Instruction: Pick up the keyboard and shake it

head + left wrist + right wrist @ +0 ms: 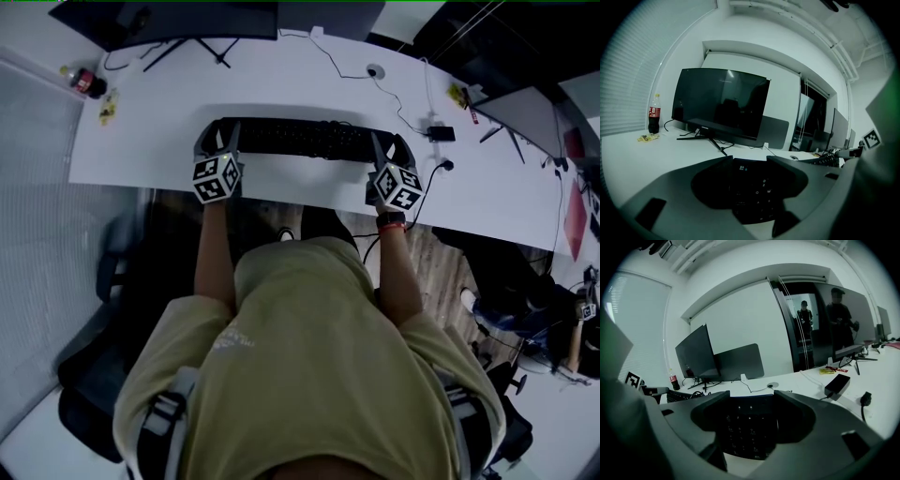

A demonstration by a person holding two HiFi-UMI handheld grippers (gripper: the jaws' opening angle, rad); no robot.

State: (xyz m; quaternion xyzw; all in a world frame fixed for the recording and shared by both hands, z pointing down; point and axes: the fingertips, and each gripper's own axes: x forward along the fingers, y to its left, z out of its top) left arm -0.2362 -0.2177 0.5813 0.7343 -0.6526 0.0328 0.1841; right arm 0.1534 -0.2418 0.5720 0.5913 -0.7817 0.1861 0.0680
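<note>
A black keyboard (300, 138) lies on a white desk (169, 131), near its near edge and running left to right in front of the person (300, 375), who is seen from above.

The left gripper (217, 139) sits at the keyboard's left end and the right gripper (394, 150) at its right end. Both point toward the far side of the desk.

In the left gripper view, the left gripper (750, 159) has its jaws standing apart. The keyboard (750, 187) shows in the gap between them, its top-left corner key at the far end. I cannot see either pad pressing on it.

In the right gripper view, the right gripper (751, 394) also has its jaws spread, with the right-hand keys of the keyboard (747, 427) between them. White desk shows just below the keyboard's near edge. Whether the keyboard is off the desk I cannot tell.

A dark monitor (722, 103) stands on the far left of the desk, and a bottle (654, 114) with a red label stands farther left. A black power adapter (836, 385) lies to the right, well apart from the keyboard. A dark chair (112, 309) is at the near left.
</note>
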